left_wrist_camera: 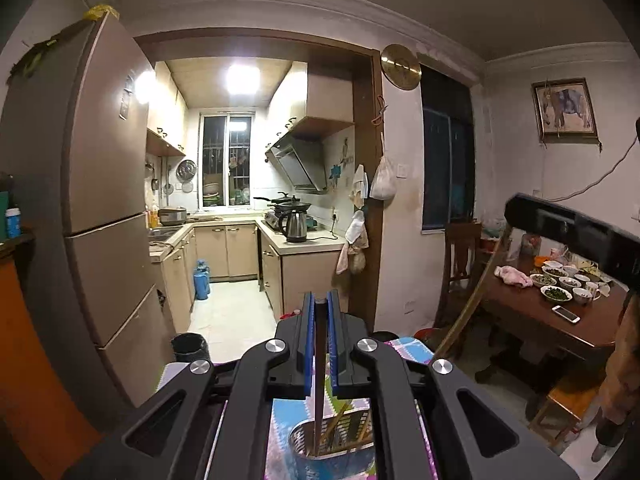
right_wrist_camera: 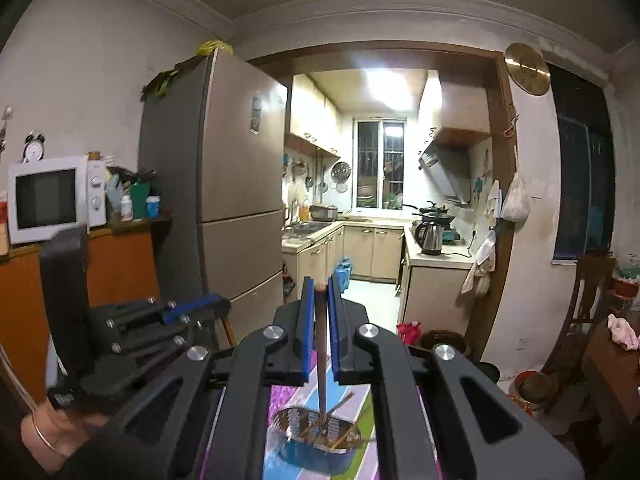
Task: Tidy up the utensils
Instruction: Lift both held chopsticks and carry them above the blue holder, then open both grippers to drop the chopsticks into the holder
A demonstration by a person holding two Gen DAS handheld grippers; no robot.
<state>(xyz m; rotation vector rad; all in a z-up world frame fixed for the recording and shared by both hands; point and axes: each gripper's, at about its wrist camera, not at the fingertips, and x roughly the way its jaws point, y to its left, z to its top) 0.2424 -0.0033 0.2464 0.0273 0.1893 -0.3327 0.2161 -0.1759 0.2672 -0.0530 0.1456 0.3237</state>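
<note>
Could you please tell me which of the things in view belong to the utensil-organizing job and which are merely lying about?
Belonging to the job:
- left gripper, shut on a dark chopstick
- right gripper, shut on a brown chopstick
- perforated metal utensil holder below, with chopsticks in it

Just lying about:
- kettle
- microwave
- fridge
- phone and bowls on the dining table

Tall fridge point(left_wrist_camera: 100, 200) beside lit galley kitchen, barred window point(left_wrist_camera: 226, 160), dark wooden dining table point(left_wrist_camera: 560, 320), white microwave point(right_wrist_camera: 52, 198)
</note>
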